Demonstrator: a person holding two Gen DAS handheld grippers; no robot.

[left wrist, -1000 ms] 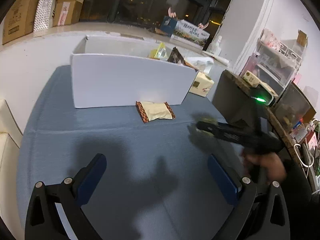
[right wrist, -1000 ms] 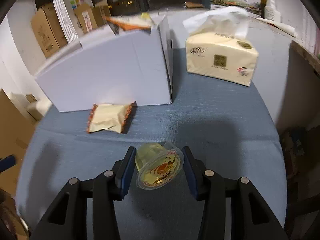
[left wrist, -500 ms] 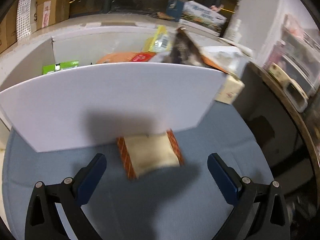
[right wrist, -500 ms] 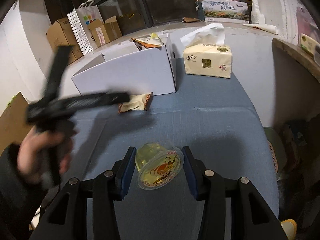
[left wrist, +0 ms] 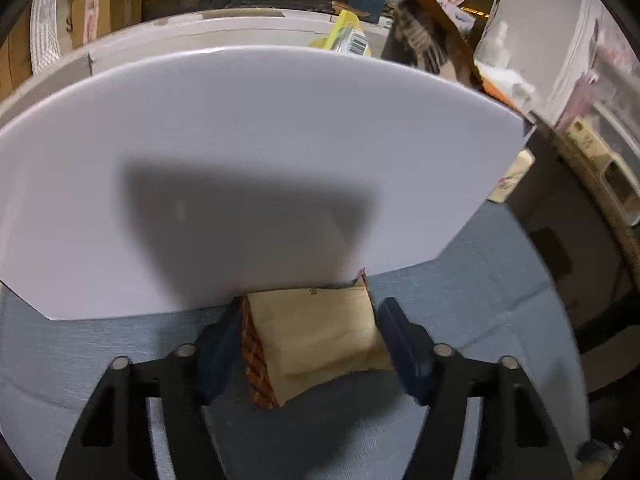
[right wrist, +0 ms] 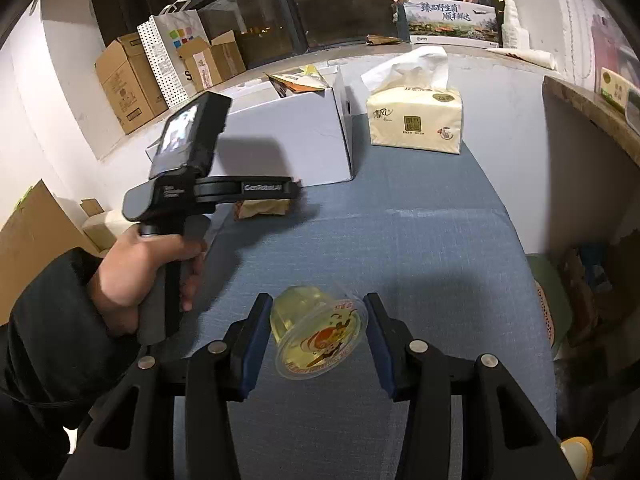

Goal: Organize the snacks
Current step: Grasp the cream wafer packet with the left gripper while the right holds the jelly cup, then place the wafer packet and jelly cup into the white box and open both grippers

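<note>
While the left tongs [left wrist: 310, 336] bracket the beige snack packet [left wrist: 316, 340] lying on the blue counter [left wrist: 500, 288], both pads touch its ends: pinching it. Packet sits against the foot of the white box [left wrist: 248, 168], which holds other snack bags [left wrist: 424, 36]. Right tongs [right wrist: 318, 336] clamp a yellow jelly cup [right wrist: 318, 334], lid facing the camera, held above the counter. Tissue pack [right wrist: 416, 120] stands just right of the box. Person's left hand [right wrist: 136, 276] grips the handle.

Left hand-held gripper [left wrist: 310, 340] clamped — right hand-held gripper [right wrist: 318, 334] clamped too.
</note>
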